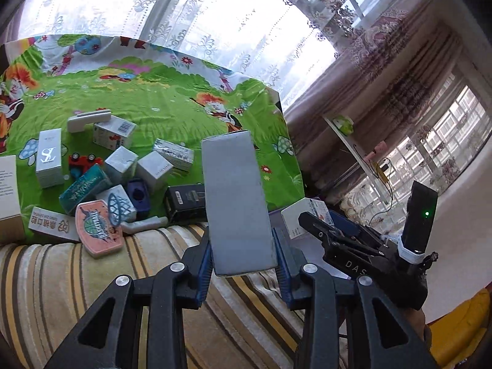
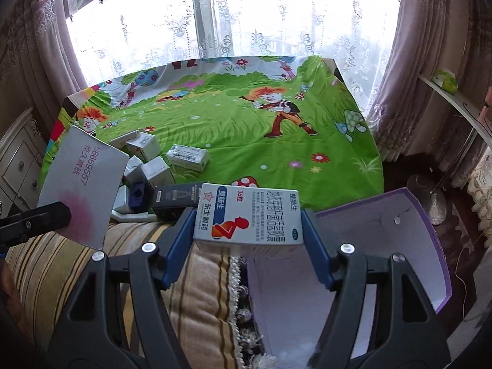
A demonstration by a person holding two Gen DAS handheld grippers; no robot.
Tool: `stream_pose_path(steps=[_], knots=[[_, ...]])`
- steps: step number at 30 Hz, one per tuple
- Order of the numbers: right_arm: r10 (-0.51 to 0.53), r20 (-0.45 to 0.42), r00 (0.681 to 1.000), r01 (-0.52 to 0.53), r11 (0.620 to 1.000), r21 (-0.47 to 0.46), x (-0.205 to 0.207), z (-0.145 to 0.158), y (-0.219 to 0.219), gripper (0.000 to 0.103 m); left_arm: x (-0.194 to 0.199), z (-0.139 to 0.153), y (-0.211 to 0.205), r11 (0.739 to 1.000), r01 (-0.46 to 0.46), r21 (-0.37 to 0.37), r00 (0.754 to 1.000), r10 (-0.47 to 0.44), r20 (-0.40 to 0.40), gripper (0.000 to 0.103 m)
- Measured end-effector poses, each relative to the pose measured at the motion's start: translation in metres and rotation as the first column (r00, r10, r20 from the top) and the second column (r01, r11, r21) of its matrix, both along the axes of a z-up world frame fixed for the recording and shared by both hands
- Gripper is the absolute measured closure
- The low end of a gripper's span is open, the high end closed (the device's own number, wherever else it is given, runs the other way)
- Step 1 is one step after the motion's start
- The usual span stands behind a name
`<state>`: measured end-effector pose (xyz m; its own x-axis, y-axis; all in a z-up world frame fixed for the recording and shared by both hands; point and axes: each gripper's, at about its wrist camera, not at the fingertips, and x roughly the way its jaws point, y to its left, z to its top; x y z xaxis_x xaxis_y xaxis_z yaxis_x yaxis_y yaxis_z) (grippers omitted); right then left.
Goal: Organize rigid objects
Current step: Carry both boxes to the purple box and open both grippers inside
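Observation:
My left gripper [image 1: 244, 261] is shut on a tall grey-white box [image 1: 236, 200] and holds it upright above the striped cushion; the same box, with pink print, shows at the left in the right wrist view [image 2: 83, 184]. My right gripper [image 2: 247, 240] is shut on a white medicine box [image 2: 249, 215] with a red figure and blue label, held over the near edge of an open purple box [image 2: 427, 215]. The right gripper also shows in the left wrist view [image 1: 319, 227]. Several small boxes [image 1: 120, 163] lie heaped on the green cartoon cloth [image 1: 172, 107].
A pink toy backboard [image 1: 98, 230], a black box [image 1: 184, 200] and a red toy car [image 1: 81, 161] lie at the cloth's near edge. A striped cushion [image 1: 92, 276] lies below. Curtains and windows stand behind; a white shelf [image 2: 455, 98] is at the right.

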<state>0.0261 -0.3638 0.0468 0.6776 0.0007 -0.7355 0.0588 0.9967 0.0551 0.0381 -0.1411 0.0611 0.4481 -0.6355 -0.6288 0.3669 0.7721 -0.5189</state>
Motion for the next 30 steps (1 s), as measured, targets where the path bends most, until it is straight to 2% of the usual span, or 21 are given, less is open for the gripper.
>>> stream_pose_path(steps=[7,15,22,30], knots=[[-0.108,-0.057,0.993,0.109,0.994,0.018,-0.035,-0.022,-0.051,0.032,-0.016,-0.007,-0.068,0.984,0.153,0.090,0.988,-0.153,-0.009,0.066],[-0.197,-0.107,0.975,0.201,0.979,0.024,-0.056,-0.044,-0.087,0.031,-0.028,-0.016,-0.119,0.950,0.248,0.192,0.968,-0.250,-0.013,0.066],[-0.251,-0.124,0.960,0.254,0.967,0.008,-0.062,-0.052,-0.104,0.031,-0.036,-0.020,-0.147,0.919,0.286,0.272,0.955,-0.298,0.001,0.066],[-0.270,-0.134,0.954,0.274,0.962,0.014,-0.064,-0.054,-0.109,0.030,-0.039,-0.021,-0.159,0.895,0.291,0.339,0.949,-0.314,0.015,0.065]])
